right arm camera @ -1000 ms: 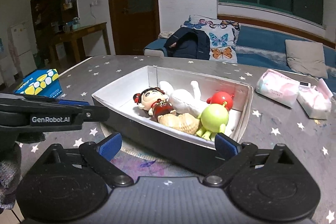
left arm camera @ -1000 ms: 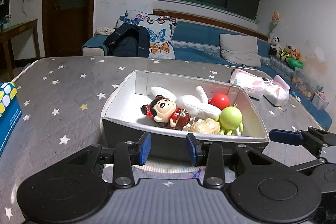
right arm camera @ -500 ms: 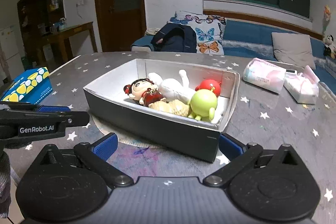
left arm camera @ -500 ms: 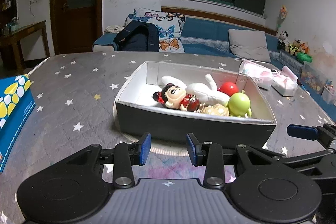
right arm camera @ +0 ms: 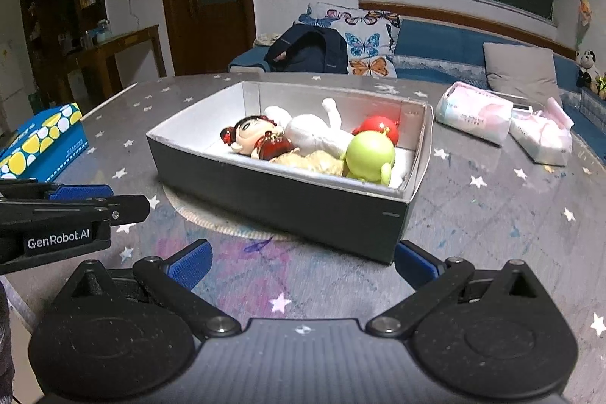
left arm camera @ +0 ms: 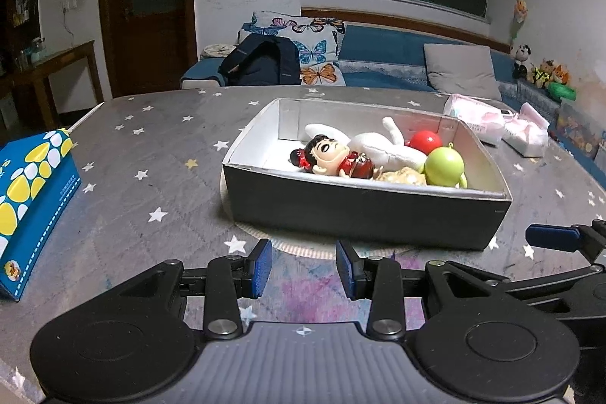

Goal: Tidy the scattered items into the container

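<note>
A dark box with a white inside [left arm camera: 363, 214] [right arm camera: 280, 195] stands on the star-patterned table. In it lie a doll with black hair and red dress [left arm camera: 329, 158] [right arm camera: 257, 139], a white plush [left arm camera: 382, 148] [right arm camera: 318, 133], a red ball toy [left arm camera: 424, 141] [right arm camera: 378, 129], a green round toy [left arm camera: 445, 165] [right arm camera: 369, 154] and a beige item [left arm camera: 403, 177] [right arm camera: 310, 159]. My left gripper [left arm camera: 303, 267] is open and empty, short of the box's near wall. My right gripper [right arm camera: 303, 262] is wide open and empty, near the box's right corner.
A blue and yellow tissue box [left arm camera: 30, 199] [right arm camera: 41, 139] lies at the left table edge. Two pink and white tissue packs [left arm camera: 477, 118] [right arm camera: 473, 116] lie at the far right. A round mat [right arm camera: 227, 226] sits under the box. A sofa stands behind the table.
Both grippers have drawn back from the box, which now looks farther away. Both stay open and empty. The toys in the box have not moved.
</note>
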`<state>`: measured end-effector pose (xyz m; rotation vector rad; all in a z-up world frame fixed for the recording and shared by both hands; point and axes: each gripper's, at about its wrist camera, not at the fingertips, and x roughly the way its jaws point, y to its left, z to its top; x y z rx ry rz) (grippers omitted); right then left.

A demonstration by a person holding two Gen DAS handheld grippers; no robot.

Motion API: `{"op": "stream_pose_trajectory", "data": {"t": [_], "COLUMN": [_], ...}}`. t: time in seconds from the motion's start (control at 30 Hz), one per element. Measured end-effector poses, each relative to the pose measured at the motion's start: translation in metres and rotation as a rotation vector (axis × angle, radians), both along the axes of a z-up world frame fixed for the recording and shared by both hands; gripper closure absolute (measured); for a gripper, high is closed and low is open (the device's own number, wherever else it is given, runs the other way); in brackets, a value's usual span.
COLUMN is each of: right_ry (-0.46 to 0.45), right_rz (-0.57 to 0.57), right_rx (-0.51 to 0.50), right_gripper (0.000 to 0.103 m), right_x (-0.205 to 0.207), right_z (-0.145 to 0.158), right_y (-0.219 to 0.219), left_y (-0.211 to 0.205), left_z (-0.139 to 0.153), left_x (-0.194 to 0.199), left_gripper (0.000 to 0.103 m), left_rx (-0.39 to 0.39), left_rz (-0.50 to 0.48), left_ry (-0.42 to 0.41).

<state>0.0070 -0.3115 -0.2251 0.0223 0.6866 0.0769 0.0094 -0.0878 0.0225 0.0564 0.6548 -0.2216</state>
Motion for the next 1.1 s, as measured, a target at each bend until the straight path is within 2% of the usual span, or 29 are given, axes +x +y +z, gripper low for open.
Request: {"op": "stream_pose_trajectory", "data": {"t": [1.1], "right_ry": [0.065], "right_rz": [-0.043], "right_rx": [0.046], "right_gripper": [0.000], "right_x": [0.012], "right_z": [-0.018], "right_y": [-0.002], "left_y": [-0.004], "left_z": [-0.015], "left_x": [0.009], "left_gripper": [0.064], "left_rx": [0.053], "left_rz": [0.045], "left_ry": [0.021]}}
